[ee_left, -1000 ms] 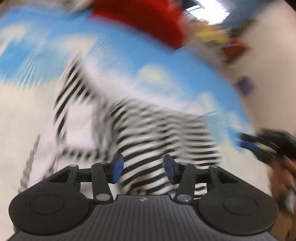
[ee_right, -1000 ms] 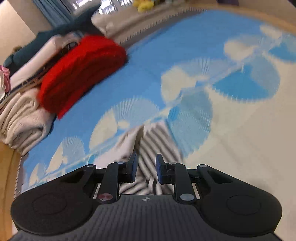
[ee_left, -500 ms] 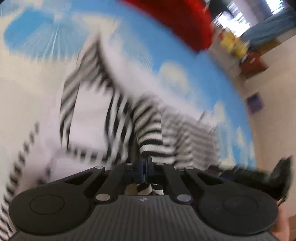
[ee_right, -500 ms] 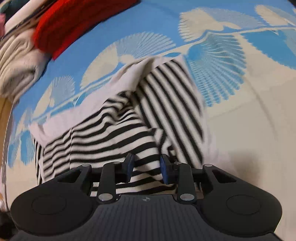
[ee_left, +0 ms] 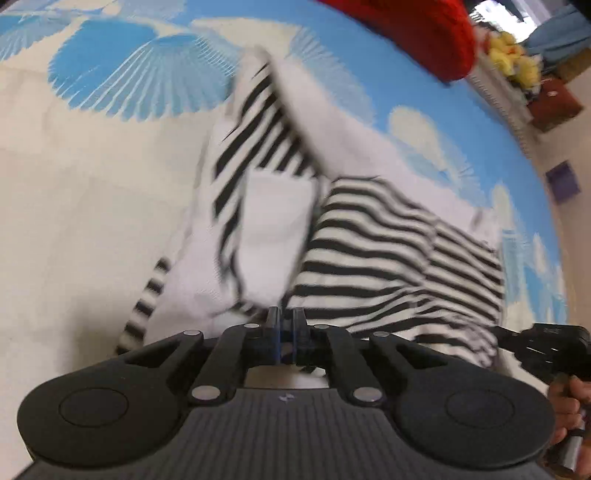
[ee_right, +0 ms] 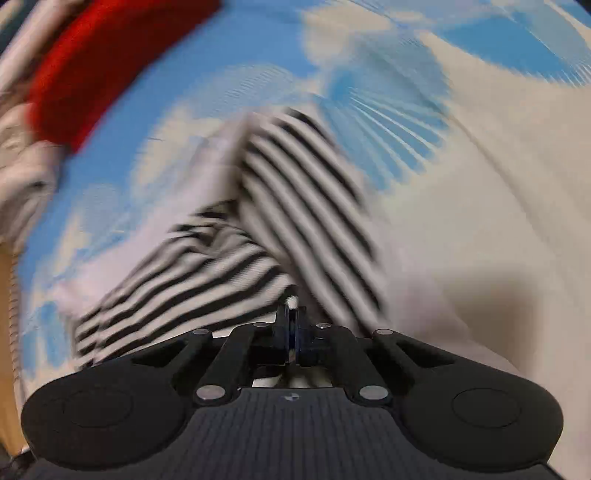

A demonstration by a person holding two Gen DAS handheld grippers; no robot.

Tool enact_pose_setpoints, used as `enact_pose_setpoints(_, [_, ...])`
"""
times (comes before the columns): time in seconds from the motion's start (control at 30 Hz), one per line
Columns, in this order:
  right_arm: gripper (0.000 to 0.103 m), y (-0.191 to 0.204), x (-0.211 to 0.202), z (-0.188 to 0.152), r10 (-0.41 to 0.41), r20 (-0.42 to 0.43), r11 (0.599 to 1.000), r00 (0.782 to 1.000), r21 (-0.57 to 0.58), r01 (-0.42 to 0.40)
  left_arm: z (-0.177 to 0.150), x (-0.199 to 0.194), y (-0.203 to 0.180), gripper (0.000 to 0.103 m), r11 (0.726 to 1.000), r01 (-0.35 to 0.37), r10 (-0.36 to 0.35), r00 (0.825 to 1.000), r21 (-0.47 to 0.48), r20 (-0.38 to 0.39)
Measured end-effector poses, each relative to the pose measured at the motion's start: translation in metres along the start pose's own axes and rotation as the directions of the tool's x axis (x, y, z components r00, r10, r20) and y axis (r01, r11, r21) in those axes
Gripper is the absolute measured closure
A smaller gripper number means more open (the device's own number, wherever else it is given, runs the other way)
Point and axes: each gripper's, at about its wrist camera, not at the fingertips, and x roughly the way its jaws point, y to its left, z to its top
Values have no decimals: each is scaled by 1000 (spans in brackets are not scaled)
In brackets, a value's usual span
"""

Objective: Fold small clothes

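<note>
A small black-and-white striped garment (ee_left: pixel 369 258) lies rumpled on a blue-and-cream patterned cloth (ee_left: pixel 92 184), with a white inner side turned up on its left part. My left gripper (ee_left: pixel 285 325) is shut on the garment's near edge. My right gripper (ee_right: pixel 292 325) is shut on the garment's (ee_right: pixel 207 280) near edge too, where a striped flap (ee_right: pixel 314 192) runs away from it. The right gripper and the hand on it also show at the right edge of the left wrist view (ee_left: pixel 546 350). Both views are blurred by motion.
A red folded textile (ee_left: pixel 417 33) lies at the far side of the cloth; it also shows at the top left of the right wrist view (ee_right: pixel 103 66) beside pale folded towels (ee_right: pixel 22 162). Yellow soft toys (ee_left: pixel 513 62) and boxes sit beyond.
Both grippers went from open above the garment to shut on its near edge, the left one first. The garment has shifted and bunched, and both cameras keep moving.
</note>
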Motion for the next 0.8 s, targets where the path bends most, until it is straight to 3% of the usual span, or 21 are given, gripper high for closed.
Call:
enact_pose_setpoints(0.03, [96, -2, -2, 1, 5, 9, 1000, 1000, 21, -6, 2, -5, -2, 82, 1000, 18, -18, 999, 5, 29])
enact_pose_setpoints(0.1, [96, 3, -14, 4, 54, 67, 998, 996, 23, -56, 4, -12, -5, 69, 999, 53, -53, 996, -5, 75])
enact_pose_setpoints(0.17, [83, 12, -23, 5, 93, 103, 996, 990, -14, -92, 1, -9, -7, 69, 998, 61, -60, 997, -17, 56])
enact_pose_setpoints(0.2, [70, 15, -23, 6, 101, 103, 995, 990, -29, -98, -3, -3, -9, 69, 999, 47, -46, 998, -17, 32])
enact_pose_setpoints(0.23, [66, 16, -19, 7, 100, 91, 995, 991, -39, -97, -3, 5, -10, 70, 1000, 26, -26, 1000, -13, 5])
enact_pose_setpoints(0.3, [66, 14, -5, 3, 69, 38, 997, 997, -46, -67, -7, 9, -13, 100, 1000, 1, -1, 1000, 7, -6])
enact_pose_setpoints(0.33, [76, 13, 2, 0, 55, 17, 998, 998, -37, -55, -8, 4, -16, 102, 1000, 1, -1, 1000, 17, 30])
enact_pose_setpoints(0.4, [96, 8, 2, 0, 71, 25, 997, 997, 12, -71, -8, -11, -24, 102, 999, 4, -10, 992, 48, 124])
enact_pose_setpoints(0.43, [98, 11, -4, 1, 75, 53, 997, 996, 10, -76, -5, -16, -24, 102, 999, 12, -19, 988, 44, 156])
enact_pose_setpoints(0.47, [99, 14, -11, 2, 71, 91, 997, 993, -22, -70, -6, -14, -22, 102, 999, -7, 2, 989, 35, 145])
enact_pose_setpoints(0.53, [100, 18, -18, 3, 17, 138, 996, 990, -85, -5, -9, 6, -10, 98, 994, -110, 110, 994, -12, 26])
enact_pose_setpoints(0.57, [100, 16, -15, 2, -23, 129, 996, 991, -84, 34, -12, 11, -3, 97, 992, -123, 123, 992, -37, -8])
enact_pose_setpoints(0.6, [99, 13, -11, 2, -56, 105, 996, 993, -68, 63, -13, 9, -2, 96, 992, -120, 120, 993, -43, 9])
enact_pose_setpoints(0.67, [96, 4, -4, 0, -127, 72, 991, 989, -24, 129, -10, -6, -17, 96, 991, -133, 129, 986, 35, 105])
enact_pose_setpoints(0.73, [96, 0, -17, -1, -99, 144, 995, 985, 13, 98, -10, -22, -33, 95, 987, -118, 96, 977, 111, 192])
enact_pose_setpoints(0.8, [96, 9, -33, -2, -42, 231, 998, 972, -29, 50, -6, -26, -41, 93, 990, -46, 18, 978, 132, 207])
